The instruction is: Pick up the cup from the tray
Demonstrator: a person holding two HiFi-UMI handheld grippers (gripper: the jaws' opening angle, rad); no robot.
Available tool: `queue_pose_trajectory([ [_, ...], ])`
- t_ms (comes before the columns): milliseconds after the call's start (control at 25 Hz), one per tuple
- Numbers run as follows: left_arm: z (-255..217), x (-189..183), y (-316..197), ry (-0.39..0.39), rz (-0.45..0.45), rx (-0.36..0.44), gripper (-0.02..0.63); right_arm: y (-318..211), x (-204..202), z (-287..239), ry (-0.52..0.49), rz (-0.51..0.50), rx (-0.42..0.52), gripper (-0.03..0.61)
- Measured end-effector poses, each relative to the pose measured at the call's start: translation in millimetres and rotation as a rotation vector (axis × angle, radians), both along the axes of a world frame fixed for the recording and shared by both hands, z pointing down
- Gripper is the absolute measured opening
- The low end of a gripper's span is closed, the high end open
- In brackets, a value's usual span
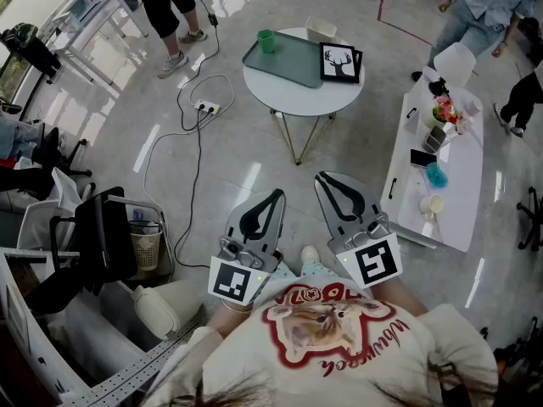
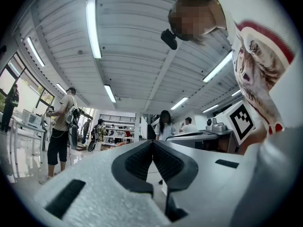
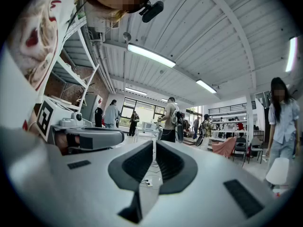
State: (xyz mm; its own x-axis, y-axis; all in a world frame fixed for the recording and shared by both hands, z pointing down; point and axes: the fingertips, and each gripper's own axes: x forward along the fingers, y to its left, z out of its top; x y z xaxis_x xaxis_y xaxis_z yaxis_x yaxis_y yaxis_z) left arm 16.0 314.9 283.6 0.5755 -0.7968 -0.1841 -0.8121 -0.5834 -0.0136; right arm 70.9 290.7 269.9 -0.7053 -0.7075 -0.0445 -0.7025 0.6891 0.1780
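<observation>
Plainly, nothing is gripped yet: the left hand-held gripper [image 1: 273,195] and the right hand-held gripper [image 1: 327,179] both have their jaws closed on nothing, held near the person's chest. The green cup [image 1: 266,41] stands well ahead of them, roughly straight beyond the left one, at the far corner of the tray [image 1: 293,64] on the round table [image 1: 297,100]. Arriving with jaws unopened would likely shove the cup over or off that far edge, and the power strip [image 1: 206,106] lying ahead-left could catch a foot.
</observation>
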Motion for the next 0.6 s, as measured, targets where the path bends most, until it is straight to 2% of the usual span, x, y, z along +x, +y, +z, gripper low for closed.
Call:
queue_pose_trajectory([
  [600, 1, 19, 18, 0.014, -0.051, -0.003, 0.014, 11, 22, 1, -0.003, -0.027, -0.011, 0.041],
])
